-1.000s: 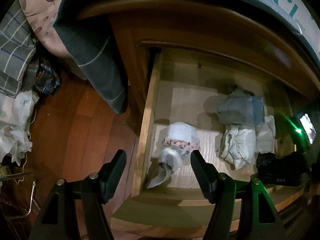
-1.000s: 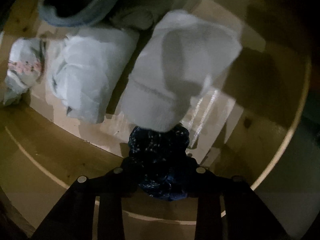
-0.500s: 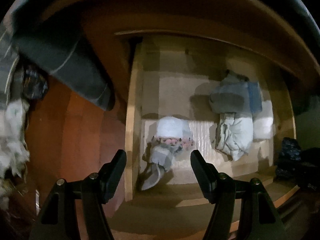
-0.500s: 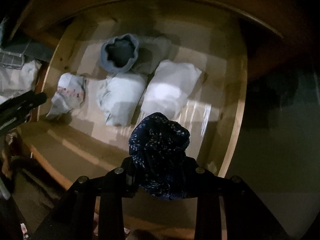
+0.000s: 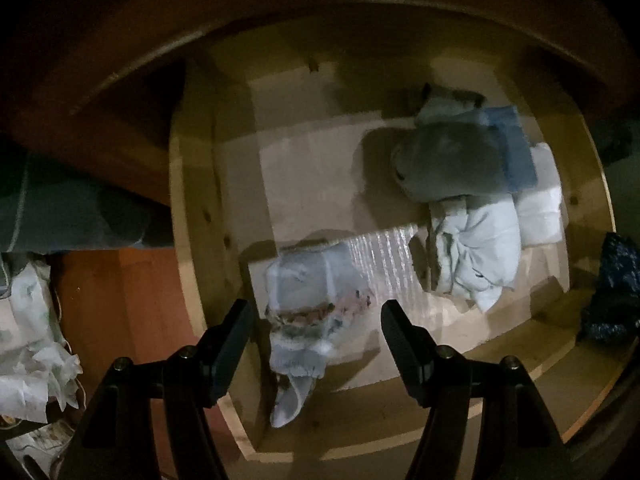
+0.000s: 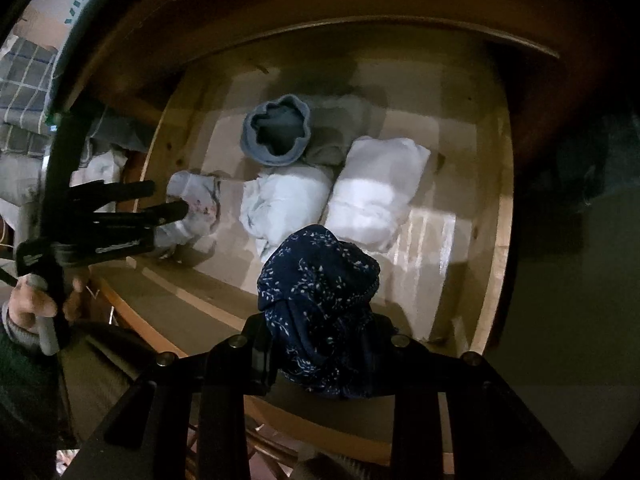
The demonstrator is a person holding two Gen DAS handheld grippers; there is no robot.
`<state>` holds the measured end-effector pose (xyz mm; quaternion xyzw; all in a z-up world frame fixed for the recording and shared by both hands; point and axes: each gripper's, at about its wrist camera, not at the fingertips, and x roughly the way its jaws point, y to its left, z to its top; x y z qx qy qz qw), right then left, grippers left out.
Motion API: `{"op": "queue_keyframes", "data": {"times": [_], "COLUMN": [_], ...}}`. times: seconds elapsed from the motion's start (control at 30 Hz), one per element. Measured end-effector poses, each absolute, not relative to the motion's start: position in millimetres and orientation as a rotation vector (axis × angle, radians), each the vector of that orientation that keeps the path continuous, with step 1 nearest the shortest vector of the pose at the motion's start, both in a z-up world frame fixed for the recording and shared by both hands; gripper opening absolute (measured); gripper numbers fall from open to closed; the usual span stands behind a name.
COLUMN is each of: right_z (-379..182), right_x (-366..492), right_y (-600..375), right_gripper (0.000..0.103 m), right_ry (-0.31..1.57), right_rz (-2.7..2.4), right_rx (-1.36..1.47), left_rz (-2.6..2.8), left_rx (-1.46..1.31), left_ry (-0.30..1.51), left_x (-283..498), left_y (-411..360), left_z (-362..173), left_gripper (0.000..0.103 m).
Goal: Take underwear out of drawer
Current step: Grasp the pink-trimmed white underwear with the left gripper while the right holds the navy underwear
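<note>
right gripper (image 6: 320,344) clamped on navy underwear (image 6: 320,304), above drawer (image 6: 500,208) front | left gripper (image 5: 316,344) wide open, empty, straddling pink-trim pair (image 5: 308,304) at 6 o'clock | risk: left fingers snag drawer wall at 9 o'clock; loose tail slips out

I am in a home, most likely a bedroom. Ahead of my left jaws a wooden drawer (image 5: 196,240) stands open, with folded underwear (image 5: 312,304) and rolled socks (image 5: 448,164) on its paper-lined bottom. Left of those jaws a wood floor (image 5: 132,304) runs under a hanging grey blanket (image 5: 72,216), with crumpled bags (image 5: 32,352) lying on it. Far left of my right jaws, checked bedding (image 6: 24,92) shows above the drawer.
</note>
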<state>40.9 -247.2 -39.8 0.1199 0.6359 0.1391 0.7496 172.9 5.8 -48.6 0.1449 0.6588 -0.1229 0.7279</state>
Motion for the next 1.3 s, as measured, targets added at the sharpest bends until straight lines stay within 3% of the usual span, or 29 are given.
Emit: {"op": "queue_keyframes", "data": {"times": [0.83,0.9,0.97,1.0,1.17,1.3], "right_z": [-42,-42,-43,-43,-43,-43], "right_x": [41,41,41,41,42,42], "right_y": [-248,-248,-248,-248,-247,-246], "right_gripper": [0.029,0.029,0.029,0.029,0.029,0.029], "right_ry": [1.410,1.411,1.411,1.410,1.410,1.407], "right_rz": [0.343,0.346,0.344,0.342,0.335,0.305], "right_rx": [0.289,0.294,0.298,0.295,0.289,0.267], "left_rz": [-0.332,-0.320,-0.315,-0.327,-0.320,-0.311], "left_rx": [0.530,0.547,0.537,0.509,0.463,0.419], "left_ry": [1.658,1.666,1.674,1.692,1.657,1.586], "left_x": [213,214,216,217,213,202], "left_y": [-28,-29,-30,-29,-22,-15], "left_z": [-107,-109,-109,-109,-98,-79], "left_gripper": [0.068,0.061,0.043,0.040,0.031,0.030]}}
